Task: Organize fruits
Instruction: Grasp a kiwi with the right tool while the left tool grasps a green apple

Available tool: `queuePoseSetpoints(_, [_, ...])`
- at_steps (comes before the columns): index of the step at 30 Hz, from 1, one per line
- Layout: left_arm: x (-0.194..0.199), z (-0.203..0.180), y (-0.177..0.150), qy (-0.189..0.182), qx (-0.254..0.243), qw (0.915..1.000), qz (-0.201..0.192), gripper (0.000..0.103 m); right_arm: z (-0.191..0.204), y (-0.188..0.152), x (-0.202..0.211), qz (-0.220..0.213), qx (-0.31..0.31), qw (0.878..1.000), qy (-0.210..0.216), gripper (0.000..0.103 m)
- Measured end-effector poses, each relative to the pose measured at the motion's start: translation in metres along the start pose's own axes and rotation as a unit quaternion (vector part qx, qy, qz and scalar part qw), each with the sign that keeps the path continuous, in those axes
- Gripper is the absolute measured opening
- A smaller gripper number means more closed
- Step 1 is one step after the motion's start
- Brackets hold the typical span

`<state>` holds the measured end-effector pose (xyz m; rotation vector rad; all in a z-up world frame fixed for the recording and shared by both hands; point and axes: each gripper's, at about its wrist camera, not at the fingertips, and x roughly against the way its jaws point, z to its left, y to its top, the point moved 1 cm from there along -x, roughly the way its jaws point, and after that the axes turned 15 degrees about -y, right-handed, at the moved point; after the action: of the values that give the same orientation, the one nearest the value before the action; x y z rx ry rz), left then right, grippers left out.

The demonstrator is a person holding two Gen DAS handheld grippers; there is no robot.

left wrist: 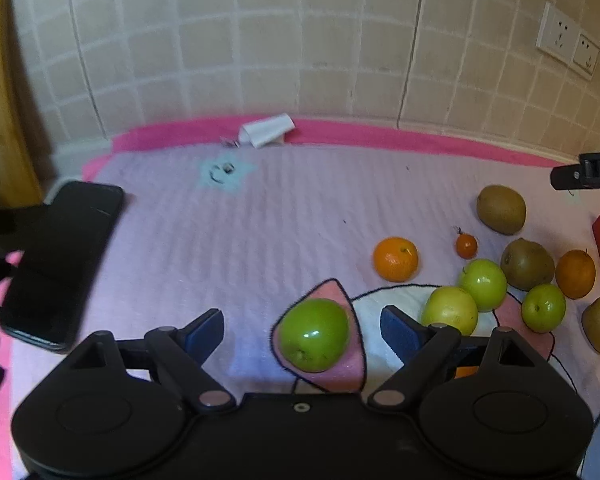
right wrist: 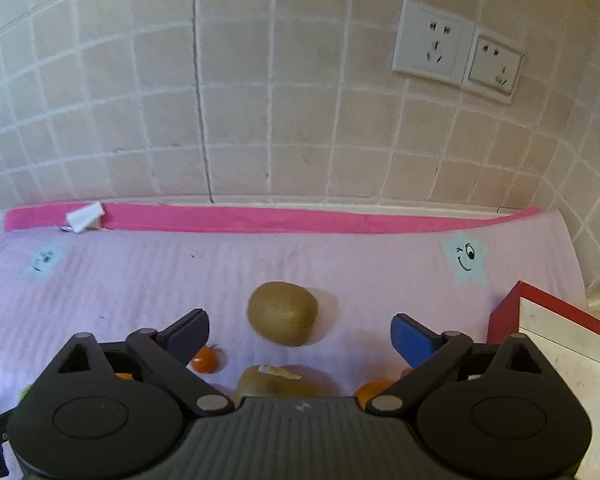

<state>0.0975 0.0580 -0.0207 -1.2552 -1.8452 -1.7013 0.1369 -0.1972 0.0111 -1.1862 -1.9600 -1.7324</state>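
In the left wrist view a green apple (left wrist: 314, 335) lies on the lilac cloth between the wide-spread fingers of my left gripper (left wrist: 302, 334), with a gap on each side. To its right sit more green apples (left wrist: 483, 283), an orange (left wrist: 395, 259), a tiny orange fruit (left wrist: 466, 245) and brown kiwis (left wrist: 501, 209). In the right wrist view my right gripper (right wrist: 300, 334) stands open around a kiwi (right wrist: 282, 313) without touching it. A second kiwi (right wrist: 274, 382) with a sticker lies nearer the camera, partly hidden by the gripper body, beside a small orange fruit (right wrist: 204, 360).
A black phone (left wrist: 62, 262) lies at the cloth's left edge. A white folded paper (left wrist: 266, 130) rests by the tiled wall. A red box (right wrist: 556, 344) stands at the right. Wall sockets (right wrist: 456, 50) sit above the pink cloth border (right wrist: 260, 218).
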Motion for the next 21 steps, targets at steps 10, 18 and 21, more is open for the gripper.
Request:
queuePoseSetpoints(10, [-0.034, 0.011, 0.003, -0.027, -0.005, 0.9992, 0.029, 0.101, 0.02, 0.005, -0.057, 0.047, 0.011, 0.999, 0.013, 0.095])
queuePoseSetpoints(18, [-0.058, 0.012, -0.001, -0.047, -0.02, 0.9966, 0.064, 0.101, 0.03, 0.007, -0.103, 0.084, 0.01, 0.996, 0.01, 0.094])
queuePoseSetpoints(21, [-0.064, 0.01, 0.0, -0.041, -0.029, 0.9968, 0.061, 0.101, 0.032, 0.007, -0.115, 0.094, 0.007, 0.995, 0.013, 0.094])
